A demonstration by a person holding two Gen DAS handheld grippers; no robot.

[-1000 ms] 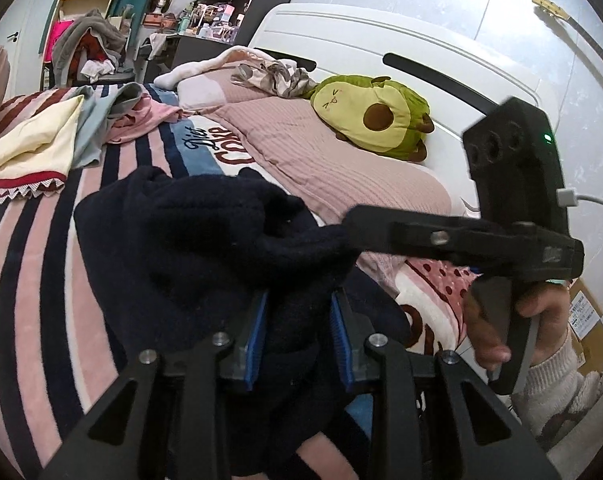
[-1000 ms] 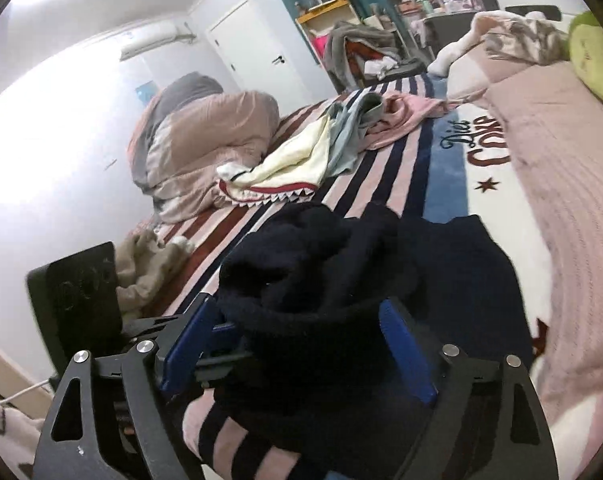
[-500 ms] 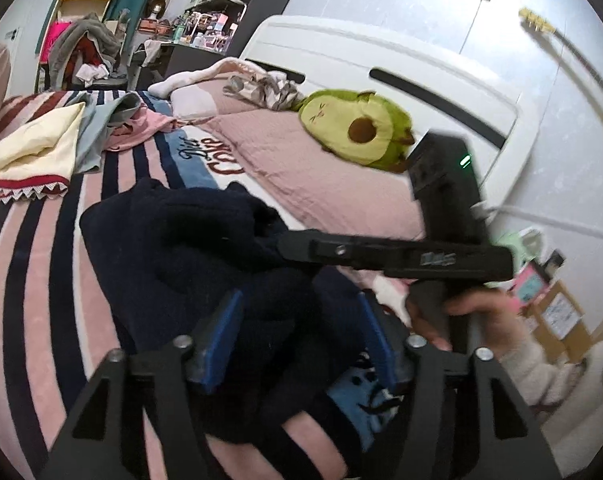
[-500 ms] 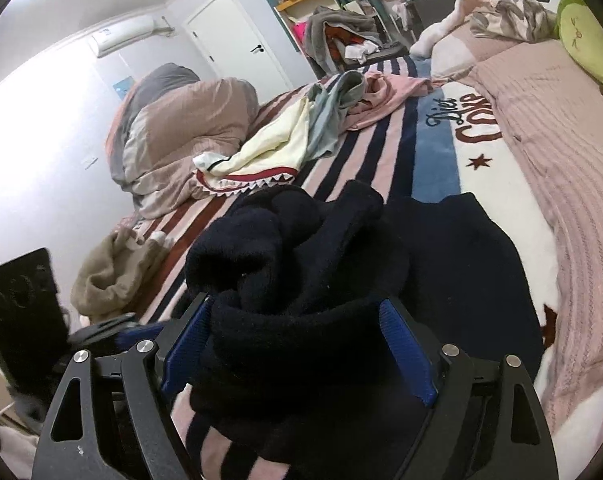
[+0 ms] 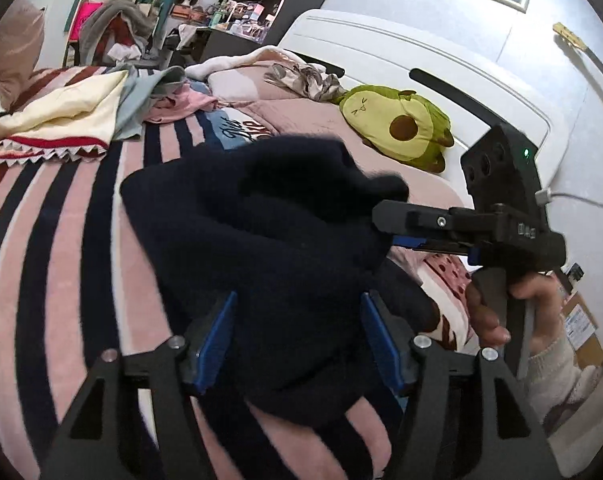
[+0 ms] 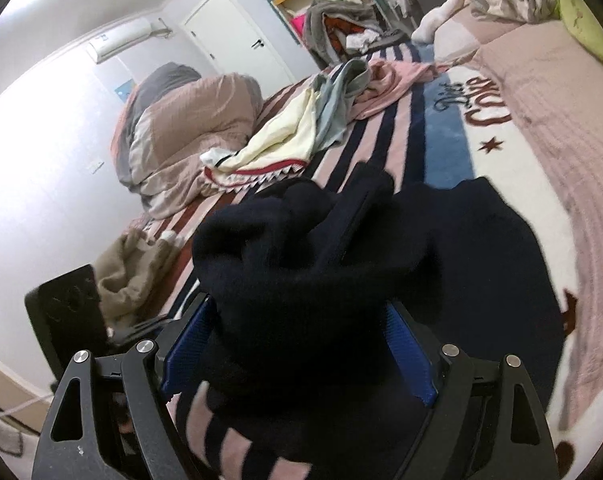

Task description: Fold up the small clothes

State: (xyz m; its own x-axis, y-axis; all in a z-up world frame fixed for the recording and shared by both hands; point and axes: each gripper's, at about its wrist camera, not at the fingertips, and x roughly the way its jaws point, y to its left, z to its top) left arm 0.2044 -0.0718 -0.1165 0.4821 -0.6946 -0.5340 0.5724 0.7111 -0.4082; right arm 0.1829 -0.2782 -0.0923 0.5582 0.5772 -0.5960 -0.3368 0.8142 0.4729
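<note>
Closest in, the left gripper has its blue pads spread wide apart. The dark navy garment bulges up between them, but the pads do not look pressed into it, so this gripper seems let go. The right gripper looks the same from its own camera: pads wide, the navy cloth heaped in the gap, not pinched.

The garment sits bunched in a soft lump right in front of both grippers, on the striped blanket. From the right wrist view, the lump is on the left part of the cloth, and a flat part spreads away to the right and farther back. So the long way of the garment runs side to side across the bed. The left gripper comes at the lump from one side and the right from the other, so both are about as near.

Farther off lie a cream cloth with zigzag trim and an avocado plush toy.
</note>
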